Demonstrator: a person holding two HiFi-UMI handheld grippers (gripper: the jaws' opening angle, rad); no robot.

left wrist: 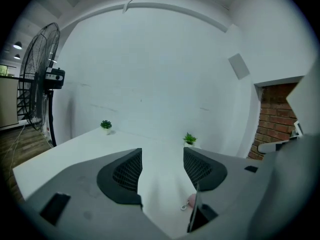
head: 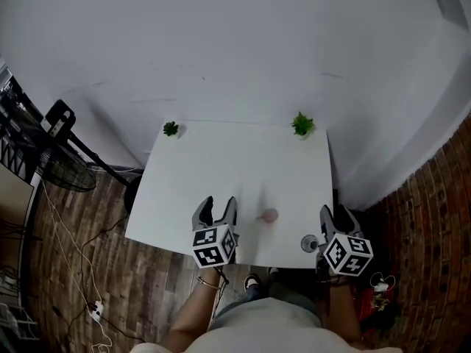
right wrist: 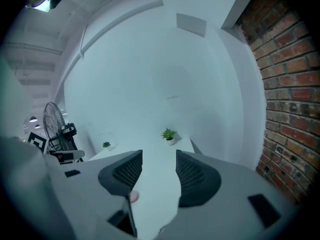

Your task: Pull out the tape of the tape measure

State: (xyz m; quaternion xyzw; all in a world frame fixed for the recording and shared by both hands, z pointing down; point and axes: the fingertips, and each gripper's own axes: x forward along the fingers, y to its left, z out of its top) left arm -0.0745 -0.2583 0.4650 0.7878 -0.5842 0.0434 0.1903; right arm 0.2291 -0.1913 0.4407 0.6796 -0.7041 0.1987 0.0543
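A small pink round tape measure (head: 269, 215) lies on the white table (head: 221, 168) near its front edge, between my two grippers. My left gripper (head: 218, 204) hovers over the table just left of it, open with nothing between the jaws. In the left gripper view the tape measure (left wrist: 191, 199) shows low right past the open left gripper (left wrist: 161, 159), a small metal ring beside it. My right gripper (head: 335, 213) is at the table's front right corner, open and empty. The right gripper view shows the tape measure (right wrist: 134, 196) behind the left jaw of the right gripper (right wrist: 157, 159).
Two small potted plants stand at the far corners, one at the left (head: 171, 129) and one at the right (head: 302, 124). A small round grey object (head: 309, 243) lies by the right gripper. A standing fan (head: 51, 149) is on the wood floor at left; a brick wall (right wrist: 285, 84) at right.
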